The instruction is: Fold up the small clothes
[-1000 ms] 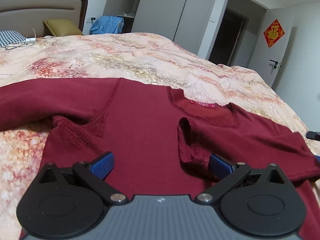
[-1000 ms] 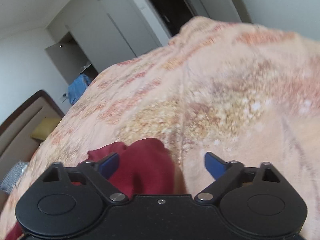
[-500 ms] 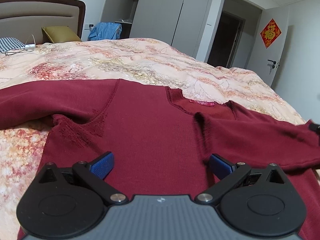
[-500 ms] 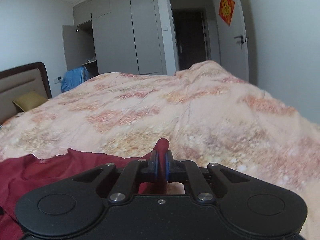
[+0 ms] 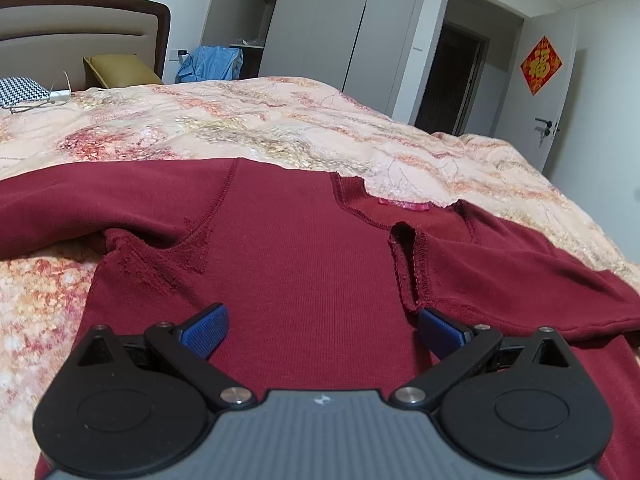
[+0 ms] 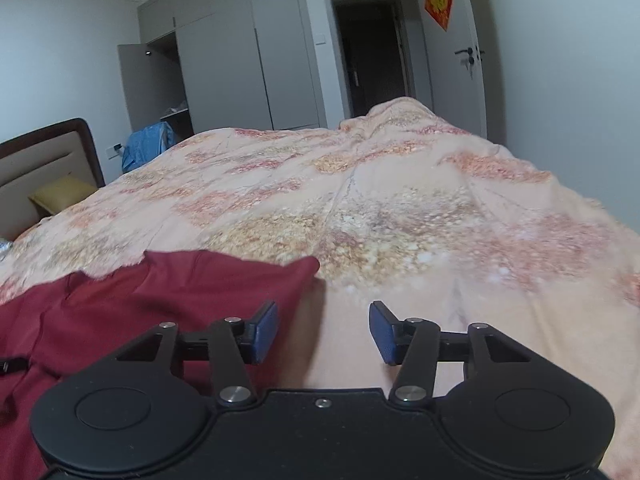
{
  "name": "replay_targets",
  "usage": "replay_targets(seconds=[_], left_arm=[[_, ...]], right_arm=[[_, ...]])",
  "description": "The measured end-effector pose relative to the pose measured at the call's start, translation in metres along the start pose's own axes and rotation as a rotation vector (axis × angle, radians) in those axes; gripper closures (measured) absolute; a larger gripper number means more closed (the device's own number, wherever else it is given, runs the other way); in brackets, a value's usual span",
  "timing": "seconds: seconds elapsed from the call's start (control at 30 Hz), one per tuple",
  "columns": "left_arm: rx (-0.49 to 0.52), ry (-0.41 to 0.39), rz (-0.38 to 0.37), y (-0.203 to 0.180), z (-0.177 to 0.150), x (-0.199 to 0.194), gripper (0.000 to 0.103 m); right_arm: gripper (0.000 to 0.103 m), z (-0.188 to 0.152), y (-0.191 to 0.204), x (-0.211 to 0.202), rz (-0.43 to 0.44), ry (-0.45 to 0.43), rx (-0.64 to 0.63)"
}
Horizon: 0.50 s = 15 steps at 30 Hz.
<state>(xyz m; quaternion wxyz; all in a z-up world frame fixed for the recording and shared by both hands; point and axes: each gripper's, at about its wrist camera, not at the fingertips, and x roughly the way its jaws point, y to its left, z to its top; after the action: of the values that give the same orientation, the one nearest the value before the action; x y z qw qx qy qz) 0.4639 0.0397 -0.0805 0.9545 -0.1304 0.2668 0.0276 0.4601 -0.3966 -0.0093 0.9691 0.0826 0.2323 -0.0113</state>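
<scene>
**Red top spread across the bed, neck away from the grippers**

On the flowered bedspread [image 5: 280,120] a dark red top [image 5: 304,248] is laid flat, inside out, its seams showing. Its neckline, marked by a pink label [image 5: 404,205], is turned toward the far edge of the bedspread, and its body runs back toward the camera. The long axis is set by the sleeves, which are stretched crosswise: one sleeve is drawn out toward the headboard [image 5: 80,24], while the other is folded back over the body from the side nearer the doorway [image 5: 452,80], its cuff opening lying just beside the neckline.

Over the lower body of the top the left gripper [image 5: 324,330] is held with its blue pads wide apart; red cloth is seen below the gap, but nothing is pinched.

From the right wrist view, only one corner of the top [image 6: 168,300] is seen, ending in a point on the bedspread [image 6: 400,208]. The right gripper [image 6: 323,332] is seen with its jaws opening; only bare bedspread shows between the pads, and the cloth edge is passed under the pad nearer the headboard [image 6: 44,160]. The neckline, label and folded sleeve are shown only by the left wrist view, where a yellow pillow [image 5: 120,70] is leaned against the headboard.
</scene>
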Motion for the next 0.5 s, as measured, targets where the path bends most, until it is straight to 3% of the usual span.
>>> replay_targets(seconds=[0.17,0.3,0.37,0.5], left_arm=[[-0.081,-0.060,-0.102,0.016,-0.002,-0.009,0.000],[-0.053,-0.038,-0.075,0.010,-0.002,-0.006,0.000],[-0.022,-0.025,-0.052,0.005,-0.002,-0.004,0.000],[0.002,-0.009,-0.029,-0.001,-0.002,0.000,0.000]], right_arm=[[0.047,-0.029,0.020,-0.021,0.040,0.027,-0.118],[0.048,-0.042,0.046,-0.007,0.017,0.028,-0.217],[0.054,-0.041,0.051,0.001,-0.006,0.019,-0.209],[0.093,-0.041,0.049,0.004,-0.050,-0.008,-0.185]])
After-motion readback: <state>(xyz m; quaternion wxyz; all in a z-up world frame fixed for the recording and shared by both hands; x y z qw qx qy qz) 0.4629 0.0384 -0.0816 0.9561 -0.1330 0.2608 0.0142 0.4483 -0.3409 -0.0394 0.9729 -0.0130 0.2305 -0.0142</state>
